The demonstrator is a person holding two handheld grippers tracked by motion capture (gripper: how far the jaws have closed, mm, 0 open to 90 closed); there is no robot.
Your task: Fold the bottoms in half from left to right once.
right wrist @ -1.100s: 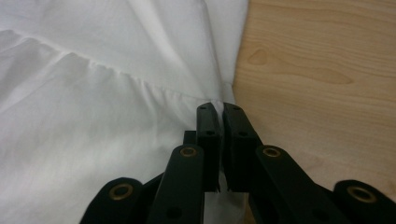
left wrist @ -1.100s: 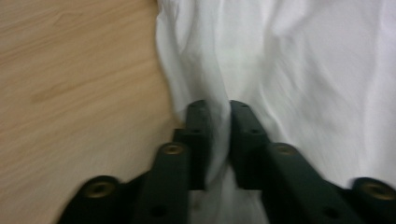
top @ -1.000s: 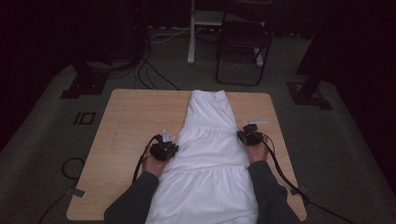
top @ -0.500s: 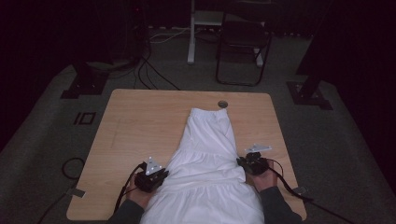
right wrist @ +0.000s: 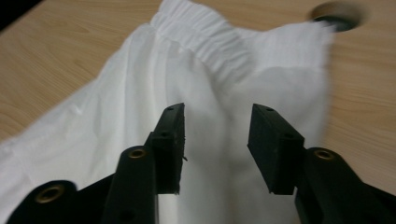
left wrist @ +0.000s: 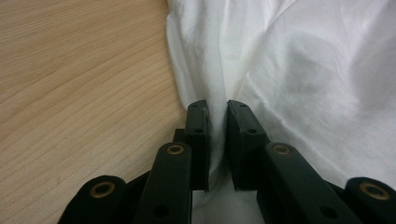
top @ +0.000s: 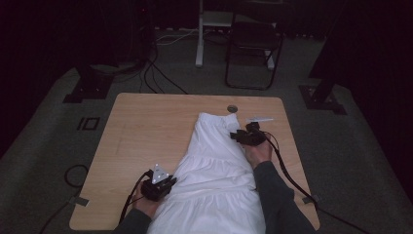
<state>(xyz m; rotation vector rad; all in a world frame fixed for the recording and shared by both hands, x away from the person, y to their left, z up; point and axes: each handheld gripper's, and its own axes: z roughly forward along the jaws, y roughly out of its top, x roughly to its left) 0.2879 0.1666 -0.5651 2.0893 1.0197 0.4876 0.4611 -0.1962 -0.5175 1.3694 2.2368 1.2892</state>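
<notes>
Left fingers (left wrist: 198, 126) pinch skirt (top: 214, 165) edge; right fingers (right wrist: 273, 140) spread near waistband (right wrist: 201, 35).

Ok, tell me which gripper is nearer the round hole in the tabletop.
Right. The right gripper sits over the white garment near its gathered waistband, just short of the round hole. The left gripper is at the table's near edge, clamped on the garment's side.

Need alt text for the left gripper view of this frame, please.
Two black jaws of the left gripper pinch a fold of a white garment, which covers the right side of the picture; bare light wooden table lies to the left.
</notes>
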